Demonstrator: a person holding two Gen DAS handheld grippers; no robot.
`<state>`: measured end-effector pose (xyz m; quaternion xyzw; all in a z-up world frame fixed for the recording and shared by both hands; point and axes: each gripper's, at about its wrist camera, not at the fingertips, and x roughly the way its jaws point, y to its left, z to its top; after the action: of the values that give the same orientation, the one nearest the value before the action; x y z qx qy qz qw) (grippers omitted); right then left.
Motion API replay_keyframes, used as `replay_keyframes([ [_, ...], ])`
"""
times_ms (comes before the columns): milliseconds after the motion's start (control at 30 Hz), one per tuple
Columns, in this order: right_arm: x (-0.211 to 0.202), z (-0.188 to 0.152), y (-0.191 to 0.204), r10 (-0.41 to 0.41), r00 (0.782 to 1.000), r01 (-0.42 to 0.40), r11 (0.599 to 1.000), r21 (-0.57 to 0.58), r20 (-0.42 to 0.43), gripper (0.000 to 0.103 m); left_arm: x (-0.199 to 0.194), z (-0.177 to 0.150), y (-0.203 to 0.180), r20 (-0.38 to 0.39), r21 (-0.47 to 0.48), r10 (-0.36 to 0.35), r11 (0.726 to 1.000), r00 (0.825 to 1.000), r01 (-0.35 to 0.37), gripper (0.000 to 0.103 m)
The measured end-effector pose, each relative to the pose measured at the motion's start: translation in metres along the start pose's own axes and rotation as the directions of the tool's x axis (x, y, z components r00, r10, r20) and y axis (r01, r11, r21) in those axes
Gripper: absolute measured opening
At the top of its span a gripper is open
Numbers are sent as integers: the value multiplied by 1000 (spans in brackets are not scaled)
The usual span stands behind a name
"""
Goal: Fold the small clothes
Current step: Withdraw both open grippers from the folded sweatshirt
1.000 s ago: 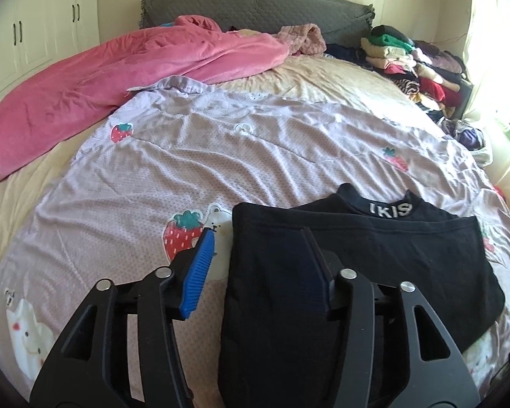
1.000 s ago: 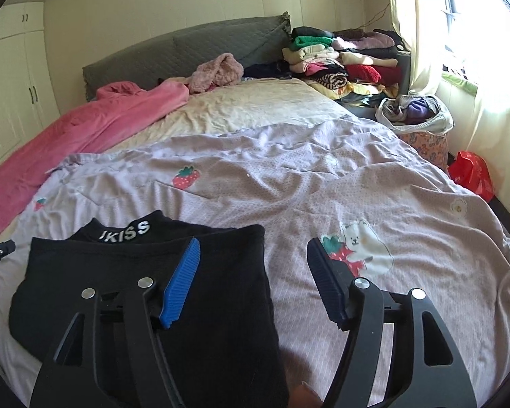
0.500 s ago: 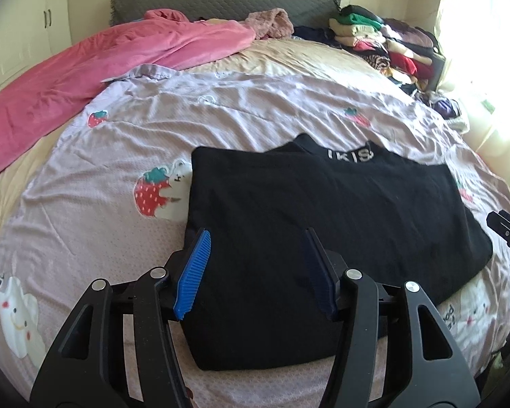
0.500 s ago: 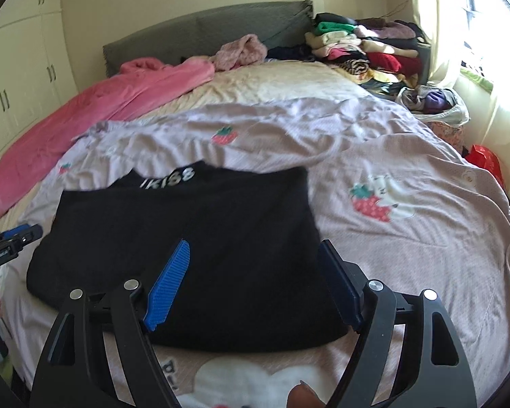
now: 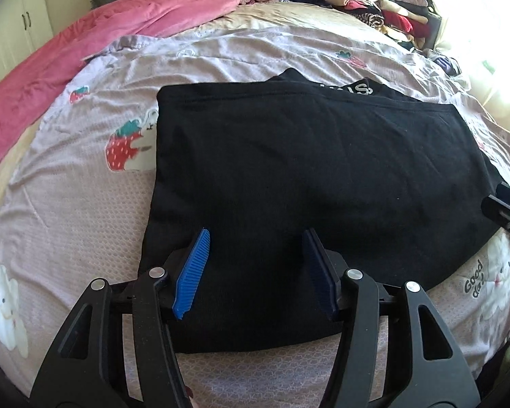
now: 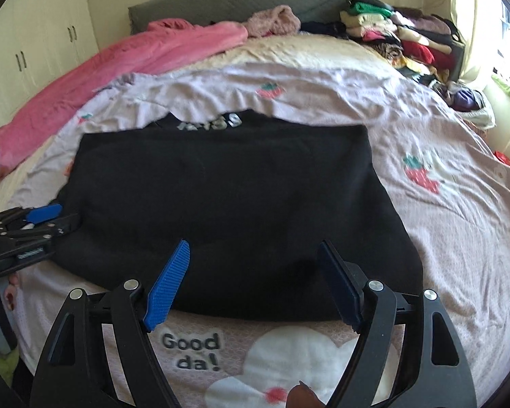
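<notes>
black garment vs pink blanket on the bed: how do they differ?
Colour: the black garment is black with white lettering at its far edge; the pink blanket is plain pink.
Pose: the garment lies flat in a tidy rectangle; the blanket is bunched and rumpled in a long heap.
Place: the garment sits near both open grippers on the lilac quilt; the blanket lies far back toward the grey headboard.
Shared: both rest on the bed, neither held.

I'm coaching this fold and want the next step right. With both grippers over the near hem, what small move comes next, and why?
Probably lower both grippers to the near hem. The left gripper and right gripper hang open above the black garment, which lies flat on the lilac quilt; neither pinches fabric yet.
</notes>
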<state>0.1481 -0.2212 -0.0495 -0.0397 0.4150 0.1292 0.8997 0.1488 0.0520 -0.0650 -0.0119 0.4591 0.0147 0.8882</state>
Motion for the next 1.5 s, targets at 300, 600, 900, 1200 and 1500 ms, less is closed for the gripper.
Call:
replay_keyframes([
  [300,23,-13,-18,-43,996,46,998,37,-76,77,-3,-1,3,11,-25,-26,999,1000,27,49],
  [600,0,-9,-22,-5,1000,7,997,72,-23,77,-13,-2,5,9,-40,-40,998,999,40,49],
  [900,-35,-6,-33,31,998,-36,994,103,51,77,-30,-1,2,28,-50,-47,998,998,49,64],
  [1200,-64,-6,-50,15,992,-33,989,145,124,96,-50,1,-2,59,-45,-50,998,997,53,78],
  [1500,-80,-6,-62,-22,989,-4,985,173,146,97,-65,2,-6,82,-32,-47,998,996,50,92],
])
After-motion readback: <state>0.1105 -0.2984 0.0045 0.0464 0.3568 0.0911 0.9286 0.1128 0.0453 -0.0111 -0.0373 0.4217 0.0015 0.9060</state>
